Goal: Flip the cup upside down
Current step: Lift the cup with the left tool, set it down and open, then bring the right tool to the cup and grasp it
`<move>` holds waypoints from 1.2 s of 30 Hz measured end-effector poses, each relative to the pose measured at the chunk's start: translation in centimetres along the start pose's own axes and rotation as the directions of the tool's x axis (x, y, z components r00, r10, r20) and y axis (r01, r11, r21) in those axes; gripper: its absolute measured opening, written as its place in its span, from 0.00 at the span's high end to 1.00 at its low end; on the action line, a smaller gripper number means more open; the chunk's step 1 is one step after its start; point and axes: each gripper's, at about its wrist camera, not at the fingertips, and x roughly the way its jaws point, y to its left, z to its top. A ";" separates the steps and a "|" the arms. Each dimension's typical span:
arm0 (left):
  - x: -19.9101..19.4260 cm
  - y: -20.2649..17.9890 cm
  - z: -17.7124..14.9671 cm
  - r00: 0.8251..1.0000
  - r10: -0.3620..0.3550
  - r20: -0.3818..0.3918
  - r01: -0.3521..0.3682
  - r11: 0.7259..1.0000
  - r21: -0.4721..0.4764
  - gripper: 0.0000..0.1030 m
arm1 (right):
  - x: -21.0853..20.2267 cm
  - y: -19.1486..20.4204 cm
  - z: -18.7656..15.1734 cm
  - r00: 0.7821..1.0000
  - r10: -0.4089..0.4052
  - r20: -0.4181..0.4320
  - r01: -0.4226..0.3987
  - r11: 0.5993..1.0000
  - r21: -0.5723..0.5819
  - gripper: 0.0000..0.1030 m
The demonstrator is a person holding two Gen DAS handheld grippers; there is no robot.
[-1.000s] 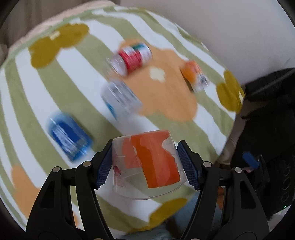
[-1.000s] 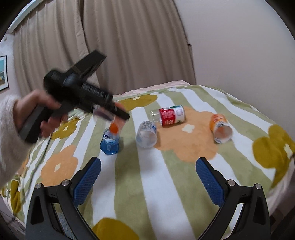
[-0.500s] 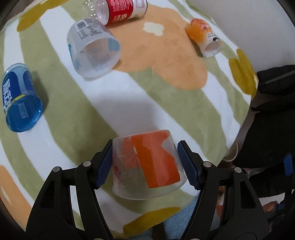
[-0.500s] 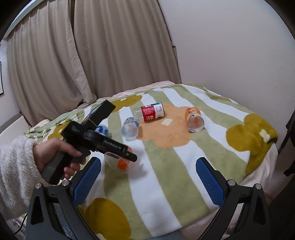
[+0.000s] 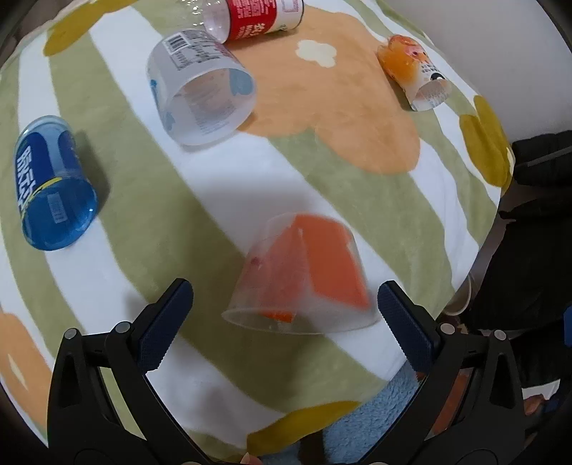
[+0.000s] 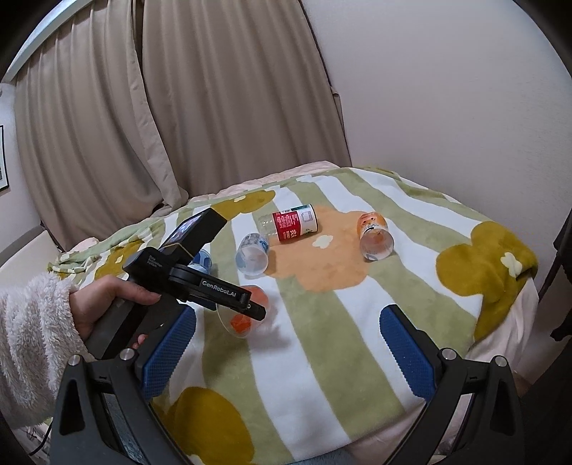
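We see our left gripper (image 5: 282, 314) spread wide, its blue pads (image 5: 164, 325) clear of the clear cup (image 5: 304, 279) with the orange label, which is blurred and tilted with its wide rim toward us and its narrower base up and away; we cannot tell whether it touches the blanket (image 5: 221, 186). It sits near the bed's near edge, on the green and white stripes.

Our right gripper (image 6: 286, 350) is also spread, holding nothing, above the near edge of the bed. From the right wrist view the left tool's black body (image 6: 189, 279) reads "GenRobot.AI".

Toward the middle of the bed lie a cut bottle with a red label (image 5: 257, 19) bearing white characters, a clear cup with a barcode (image 5: 200, 86), a blue cup (image 5: 50, 186) with white characters we cannot read, and an orange cup (image 5: 414, 71) toward the right edge.
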 end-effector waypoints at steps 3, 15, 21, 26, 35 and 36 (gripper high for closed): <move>-0.7 0.1 -0.2 1.000 0.000 0.013 0.000 1.000 0.006 0.00 | 0.1 -0.2 0.2 1.000 0.013 -0.003 -0.013 1.000 0.012 0.00; -10.2 -0.2 -6.2 0.964 0.056 0.259 -0.088 0.990 0.113 0.00 | 7.2 -2.4 7.2 0.920 0.336 -0.202 -0.248 0.897 0.366 0.00; -13.6 1.4 -10.3 0.920 0.083 0.383 -0.130 0.987 0.098 0.00 | 19.9 -2.8 4.9 0.751 0.490 -0.443 -0.116 0.758 0.642 0.00; -14.0 3.0 -11.6 0.917 0.051 0.395 -0.087 0.994 0.072 0.00 | 24.4 -2.6 1.6 0.711 0.471 -0.523 0.015 0.733 0.681 0.11; -12.7 4.3 -12.2 0.925 0.018 0.379 -0.045 0.997 0.062 0.00 | 26.3 -2.6 -0.1 0.696 0.503 -0.513 0.053 0.676 0.735 0.35; -12.7 4.3 -12.3 0.925 0.014 0.379 -0.040 0.997 0.061 0.00 | 26.4 -2.7 -0.2 0.698 0.511 -0.502 0.049 0.665 0.746 0.40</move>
